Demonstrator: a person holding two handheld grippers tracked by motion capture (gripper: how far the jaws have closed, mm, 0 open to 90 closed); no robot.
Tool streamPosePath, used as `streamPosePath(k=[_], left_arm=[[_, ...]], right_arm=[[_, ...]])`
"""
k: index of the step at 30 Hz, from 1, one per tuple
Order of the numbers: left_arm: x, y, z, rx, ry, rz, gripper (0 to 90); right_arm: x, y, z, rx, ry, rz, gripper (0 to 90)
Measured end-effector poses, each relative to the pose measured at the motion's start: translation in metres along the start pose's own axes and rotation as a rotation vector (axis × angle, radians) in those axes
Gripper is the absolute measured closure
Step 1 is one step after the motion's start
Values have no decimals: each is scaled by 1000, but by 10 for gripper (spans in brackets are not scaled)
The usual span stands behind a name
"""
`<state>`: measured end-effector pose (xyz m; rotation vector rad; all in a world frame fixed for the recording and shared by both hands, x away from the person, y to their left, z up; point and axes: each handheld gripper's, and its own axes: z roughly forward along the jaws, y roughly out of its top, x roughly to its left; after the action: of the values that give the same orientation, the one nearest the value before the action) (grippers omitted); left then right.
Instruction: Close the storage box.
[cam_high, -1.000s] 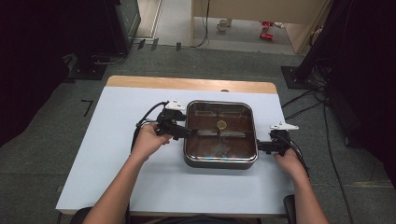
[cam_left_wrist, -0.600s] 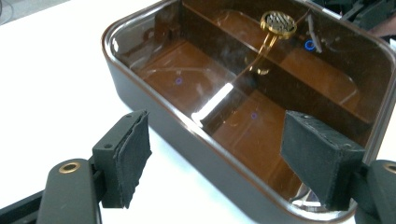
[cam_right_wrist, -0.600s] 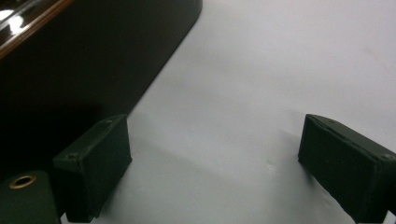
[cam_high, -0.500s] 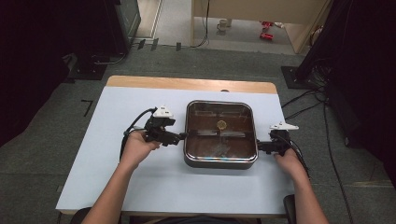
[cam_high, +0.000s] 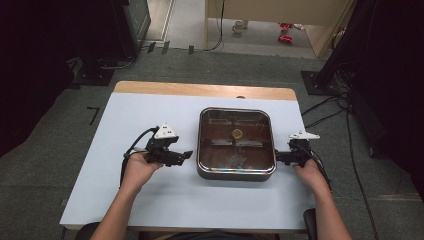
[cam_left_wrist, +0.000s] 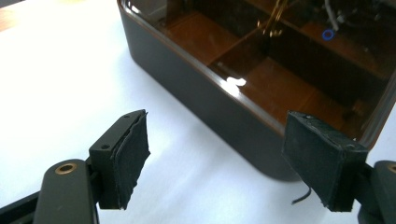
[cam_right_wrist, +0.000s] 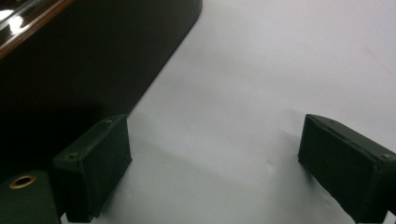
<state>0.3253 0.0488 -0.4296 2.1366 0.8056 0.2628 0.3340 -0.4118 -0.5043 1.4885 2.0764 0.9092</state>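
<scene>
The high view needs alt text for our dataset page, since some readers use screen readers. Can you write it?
A dark square box with a clear, brown-tinted lid sits on a white table, between a person's two hand-held grippers. The left hand-held gripper is open, short of the box's left side, and the right hand-held gripper sits close beside its right side.

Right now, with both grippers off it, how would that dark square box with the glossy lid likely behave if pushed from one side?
The box sits flat and low on the table, so it would probably slide, not tip. Its walls look rigid. The glossy lid may be slippery and perhaps fragile, so the dark side wall seems the safer place to push.
</scene>
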Motion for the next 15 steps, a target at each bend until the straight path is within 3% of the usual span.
streamPosePath(k=[8, 15], left_arm=[[2, -27, 1, 9, 43, 1, 226], [4, -41, 6, 31, 61, -10, 226]], right_arm=[[0, 0, 0, 0, 0, 0, 87], [0, 0, 0, 0, 0, 1, 87]])
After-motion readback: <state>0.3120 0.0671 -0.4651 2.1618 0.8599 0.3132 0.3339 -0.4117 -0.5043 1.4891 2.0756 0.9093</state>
